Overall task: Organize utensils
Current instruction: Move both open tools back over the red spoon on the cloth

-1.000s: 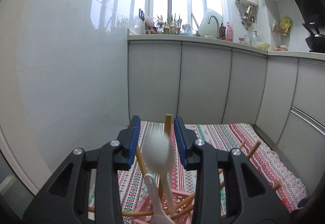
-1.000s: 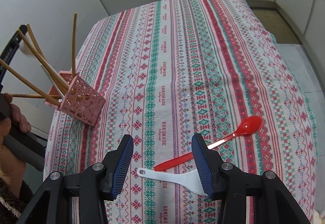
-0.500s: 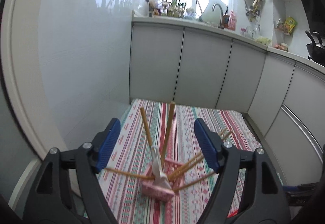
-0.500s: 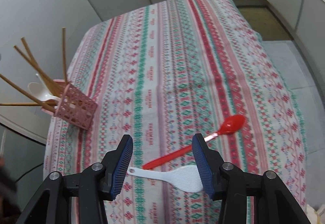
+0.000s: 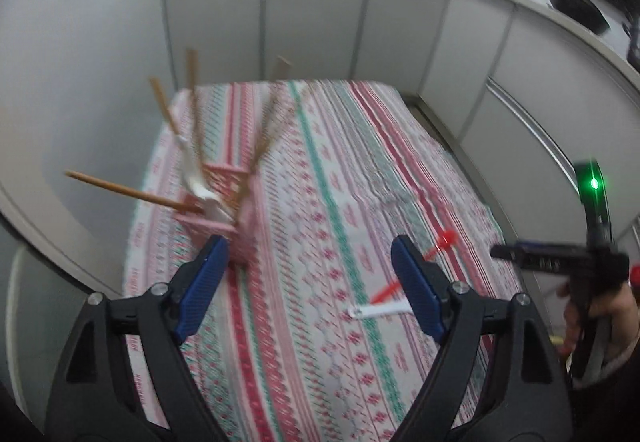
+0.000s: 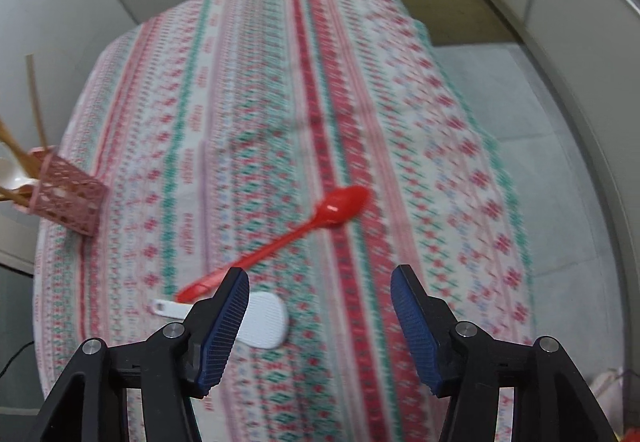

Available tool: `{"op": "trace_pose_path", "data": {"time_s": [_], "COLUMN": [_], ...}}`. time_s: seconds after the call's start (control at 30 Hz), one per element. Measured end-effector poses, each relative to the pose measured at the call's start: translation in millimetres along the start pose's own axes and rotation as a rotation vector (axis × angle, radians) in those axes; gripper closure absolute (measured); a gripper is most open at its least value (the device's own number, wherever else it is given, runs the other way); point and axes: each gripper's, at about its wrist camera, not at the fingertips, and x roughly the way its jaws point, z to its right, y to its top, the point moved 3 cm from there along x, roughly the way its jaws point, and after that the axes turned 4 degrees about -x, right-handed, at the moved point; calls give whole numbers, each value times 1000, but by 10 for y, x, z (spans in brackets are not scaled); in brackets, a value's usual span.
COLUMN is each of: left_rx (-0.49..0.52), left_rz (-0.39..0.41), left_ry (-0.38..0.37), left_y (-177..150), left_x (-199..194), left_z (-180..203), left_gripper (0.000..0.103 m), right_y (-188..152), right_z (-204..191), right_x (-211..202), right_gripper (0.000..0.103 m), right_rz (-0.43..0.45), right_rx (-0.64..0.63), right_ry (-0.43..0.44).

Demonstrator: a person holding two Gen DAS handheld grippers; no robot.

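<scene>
A pink lattice basket [image 5: 224,209] stands near the table's left edge, holding several wooden chopsticks [image 5: 132,193] and a white spoon [image 5: 196,181]. My left gripper [image 5: 308,254] hovers back from it, its jaws opening with nothing between them. A red spoon [image 6: 320,217] and a white rice paddle [image 6: 262,318] lie on the striped cloth [image 6: 280,81]. My right gripper [image 6: 320,282] hangs above them, jaws opening and empty, and its left finger covers part of the paddle. In the right wrist view the basket [image 6: 68,197] sits at the far left.
In the left wrist view a hand [image 5: 600,306] holds the right gripper's black body with its green light [image 5: 592,183] at the right. Grey cabinets [image 5: 320,9] wrap around the table's far and right sides. Floor [image 6: 540,161] shows past the right edge.
The left gripper let go of the white spoon, which now stands in the basket, opened wide, drew back and tilted down. The right gripper shifted over the red spoon and paddle and opened wider.
</scene>
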Motion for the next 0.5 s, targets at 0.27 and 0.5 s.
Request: {"op": "trace_pose_path", "data": {"time_s": [0.27, 0.5], "left_rx": [170, 262], "left_rz": [-253, -337], "left_ry": [-68, -48], "left_y": [-483, -817], "left_x": [790, 1306], "left_z": [628, 1121], "left_gripper": [20, 20], "right_y": [-23, -65], "right_z": [335, 443], "right_x": [41, 61], "right_gripper": [39, 39], "right_rz": [-27, -39], "right_rx": [44, 51], "right_ry": [-29, -29]}}
